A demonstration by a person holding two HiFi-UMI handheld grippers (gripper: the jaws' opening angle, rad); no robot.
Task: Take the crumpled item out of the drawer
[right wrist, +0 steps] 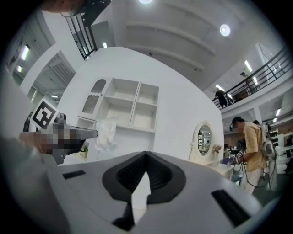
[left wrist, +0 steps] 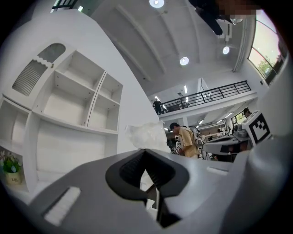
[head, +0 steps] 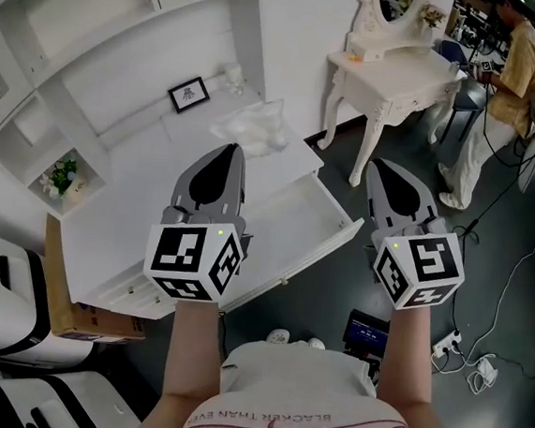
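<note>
Obs.: my left gripper (head: 228, 150) is reaching up the left-centre of the head view, over the white cabinet top (head: 105, 240). In the left gripper view my left gripper's (left wrist: 145, 151) jaws are closing together at the tips, pinching the lower edge of the crumpled item (left wrist: 147, 135), a piece of clear, wrinkled plastic film that is standing up just above them.

Item position: the crumpled item (head: 255, 124) is showing just beyond my left tips, upper centre of the head view, above the cabinet top and outside the drawer (head: 341, 234). The drawer is standing pulled open at the frame's centre, between my two grippers, with its white inside showing bare.

Cross-check: in the right gripper view the crumpled item (right wrist: 107, 131) is sitting at left-centre, in front of the white shelf unit (right wrist: 132, 107).

My right gripper (head: 385, 168) is hovering right of centre, beside the drawer's right end. In its own view my right gripper's (right wrist: 146, 153) jaws are resting together with nothing between them.

Background: a white dressing table (head: 394, 75) and a person (head: 511, 81) are occupying the upper right of the head view
</note>
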